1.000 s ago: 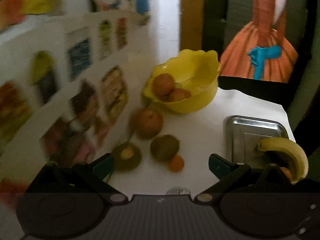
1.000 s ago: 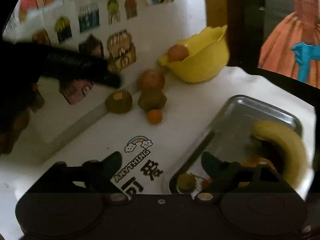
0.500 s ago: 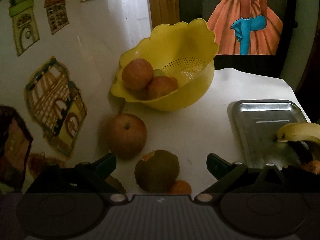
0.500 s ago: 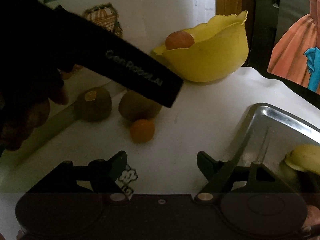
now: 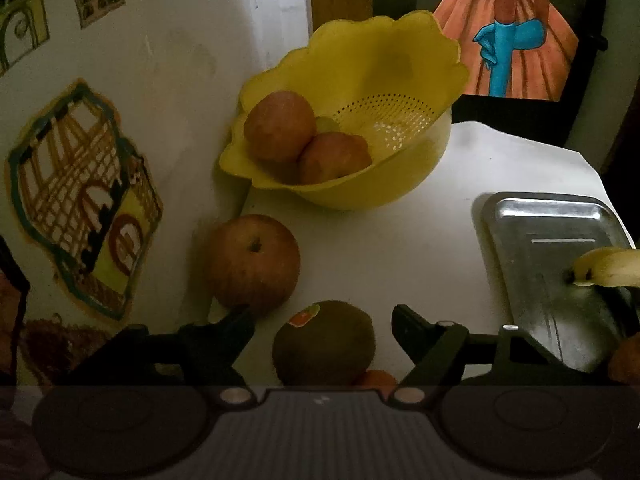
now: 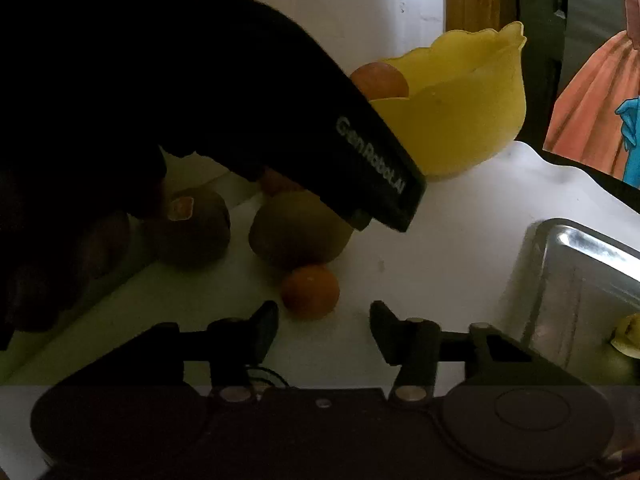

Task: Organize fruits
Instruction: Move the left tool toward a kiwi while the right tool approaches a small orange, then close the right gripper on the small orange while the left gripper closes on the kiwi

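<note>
Left gripper (image 5: 322,326) jaws wide, nothing clamped; fingers flank a sticker-marked kiwi (image 5: 324,342) that sits between the tips without visible contact. Left finger (image 5: 224,334) tip lies just in front of a loose apple (image 5: 253,263) standing against the wall. A small orange (image 5: 376,378) peeks out under the kiwi, near the gripper body. Beyond the tips: yellow colander (image 5: 400,184) with two apples (image 5: 306,138) inside, one resting against the other. Right of the right finger: steel tray (image 5: 548,240) with a banana (image 5: 608,268) end over it. Right gripper (image 6: 324,330) jaws also wide and empty; the orange sits just ahead of the gap, toward the left finger. Past it lies the same kiwi, partly covered by the left gripper's black body; a second stickered kiwi (image 6: 190,232) lies further left. Tray edge off the right finger.
</note>
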`<action>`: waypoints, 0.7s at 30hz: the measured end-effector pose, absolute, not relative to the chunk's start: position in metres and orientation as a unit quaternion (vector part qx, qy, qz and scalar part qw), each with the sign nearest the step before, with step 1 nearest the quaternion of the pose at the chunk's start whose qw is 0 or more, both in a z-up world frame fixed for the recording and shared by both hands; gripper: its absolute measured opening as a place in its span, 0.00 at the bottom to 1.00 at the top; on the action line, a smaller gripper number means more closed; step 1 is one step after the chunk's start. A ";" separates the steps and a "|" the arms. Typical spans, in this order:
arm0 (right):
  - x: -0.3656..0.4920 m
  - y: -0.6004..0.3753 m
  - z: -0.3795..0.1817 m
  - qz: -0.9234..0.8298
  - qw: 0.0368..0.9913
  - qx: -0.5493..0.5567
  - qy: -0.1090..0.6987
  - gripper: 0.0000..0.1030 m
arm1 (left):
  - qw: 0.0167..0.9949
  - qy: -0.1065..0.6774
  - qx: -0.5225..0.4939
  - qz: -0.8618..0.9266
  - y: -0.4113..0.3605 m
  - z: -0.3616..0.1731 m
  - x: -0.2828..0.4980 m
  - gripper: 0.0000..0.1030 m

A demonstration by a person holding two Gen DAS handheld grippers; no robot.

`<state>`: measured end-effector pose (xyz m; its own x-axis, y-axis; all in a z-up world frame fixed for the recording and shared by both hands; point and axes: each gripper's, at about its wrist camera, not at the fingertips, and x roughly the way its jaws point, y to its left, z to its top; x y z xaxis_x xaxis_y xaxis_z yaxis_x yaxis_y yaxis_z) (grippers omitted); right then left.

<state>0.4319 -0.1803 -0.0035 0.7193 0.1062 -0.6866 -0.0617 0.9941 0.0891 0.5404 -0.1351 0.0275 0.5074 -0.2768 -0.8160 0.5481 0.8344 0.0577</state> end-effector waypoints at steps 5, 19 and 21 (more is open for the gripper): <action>0.437 -0.176 -0.007 0.040 0.929 0.020 0.368 0.50 | 0.847 0.455 0.142 -0.237 -0.132 0.024 0.549 0.76; 0.427 -0.169 -0.006 0.041 0.933 0.009 0.357 0.34 | 0.831 0.494 0.126 -0.223 -0.129 0.016 0.557 0.76; 0.426 -0.171 -0.005 0.040 0.932 0.007 0.360 0.34 | 0.828 0.499 0.123 -0.225 -0.129 0.014 0.558 0.73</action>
<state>0.4259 -0.1708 -0.0045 0.7379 0.0799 -0.6702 -0.0697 0.9967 0.0421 0.5582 -0.1294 0.0140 0.4005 -0.2489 -0.8819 0.4946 0.8689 -0.0206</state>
